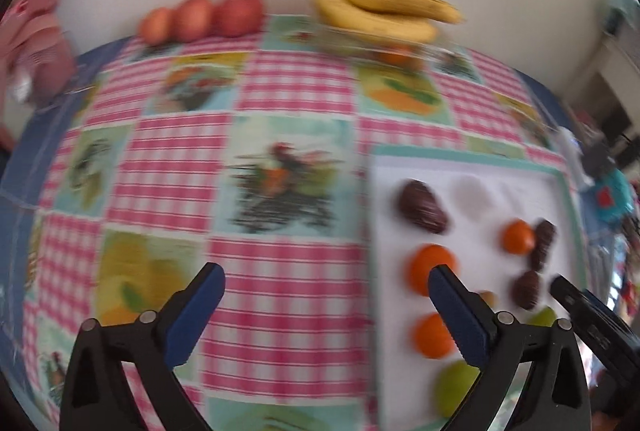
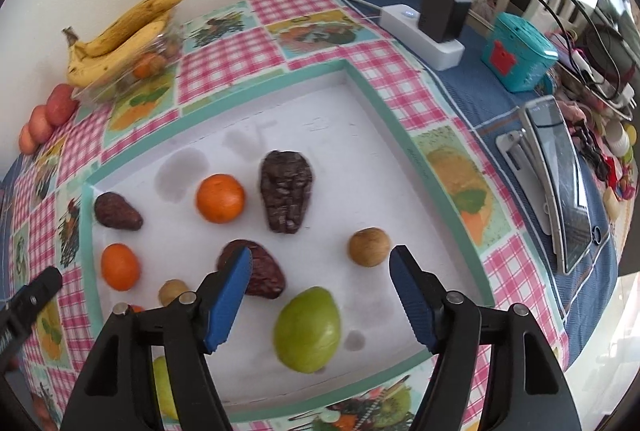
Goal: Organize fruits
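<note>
A white tray point(image 2: 360, 151) on the checked tablecloth holds loose fruit. On it lie two oranges point(image 2: 220, 198) point(image 2: 120, 267), three dark brown fruits point(image 2: 286, 197), a green fruit point(image 2: 308, 329) and a small brown round fruit point(image 2: 368, 247). My right gripper point(image 2: 322, 259) hovers open over the tray's near part, with the green fruit just below the gap between its fingers. In the blurred left wrist view my left gripper point(image 1: 326, 279) is open and empty above the tablecloth, left of the tray point(image 1: 520, 183); its right finger overlaps an orange point(image 1: 430, 267).
Bananas point(image 2: 120, 31) lie on a clear container at the wall, with red apples point(image 2: 48, 115) to their left. A power strip with a black adapter point(image 2: 424, 27), a teal box point(image 2: 516, 55) and a phone on a stand point(image 2: 556, 183) occupy the table's right side.
</note>
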`<state>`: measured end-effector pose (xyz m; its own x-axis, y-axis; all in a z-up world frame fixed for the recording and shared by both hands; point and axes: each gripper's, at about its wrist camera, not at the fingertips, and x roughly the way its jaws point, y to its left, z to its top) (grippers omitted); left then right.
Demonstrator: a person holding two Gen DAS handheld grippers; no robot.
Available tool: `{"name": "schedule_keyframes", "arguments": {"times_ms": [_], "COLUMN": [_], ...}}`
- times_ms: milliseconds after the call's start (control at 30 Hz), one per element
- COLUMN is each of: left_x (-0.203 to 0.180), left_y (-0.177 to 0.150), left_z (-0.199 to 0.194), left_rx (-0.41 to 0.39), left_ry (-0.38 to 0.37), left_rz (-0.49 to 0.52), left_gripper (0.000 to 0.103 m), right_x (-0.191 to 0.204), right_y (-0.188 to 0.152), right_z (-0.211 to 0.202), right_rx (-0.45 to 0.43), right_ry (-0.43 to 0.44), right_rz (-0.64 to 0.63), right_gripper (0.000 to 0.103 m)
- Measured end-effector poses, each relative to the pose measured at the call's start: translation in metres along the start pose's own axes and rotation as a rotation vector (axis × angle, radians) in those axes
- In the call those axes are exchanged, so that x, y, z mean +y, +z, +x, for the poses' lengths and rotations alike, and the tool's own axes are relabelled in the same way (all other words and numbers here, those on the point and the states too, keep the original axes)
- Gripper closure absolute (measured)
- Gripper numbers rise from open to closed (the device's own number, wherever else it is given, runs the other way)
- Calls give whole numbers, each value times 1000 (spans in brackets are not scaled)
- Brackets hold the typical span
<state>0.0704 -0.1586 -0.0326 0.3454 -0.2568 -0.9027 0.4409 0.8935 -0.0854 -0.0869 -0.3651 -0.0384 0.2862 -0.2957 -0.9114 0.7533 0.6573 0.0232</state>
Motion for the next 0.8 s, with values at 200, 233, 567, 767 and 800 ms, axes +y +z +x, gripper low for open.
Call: {"name": "schedule_keyframes", "arguments": {"times_ms": [200,233,567,767,800], "left_x": [29,32,49,57,59], "left_y": [1,1,-2,-12,-16], "left_z": [-7,-8,-33,-63,-67], "left_rx": [-40,-46,-112,-174,-183], "left_ry": [80,81,123,235,252], "left_rz": [-45,-50,-44,-27,-30], "left_gripper": [0,0,0,0,0], "right_x": [23,26,67,84,85], "right_y": [-2,-3,-26,-47,-50], "right_z": [-8,-9,-28,-42,-44], "right_rx": [-25,-28,-55,-73,-71], "right_ry": [18,20,99,111,116], "right_rz": [-47,-55,-126,-182,-189], "right_gripper": [20,20,8,8,8]}}
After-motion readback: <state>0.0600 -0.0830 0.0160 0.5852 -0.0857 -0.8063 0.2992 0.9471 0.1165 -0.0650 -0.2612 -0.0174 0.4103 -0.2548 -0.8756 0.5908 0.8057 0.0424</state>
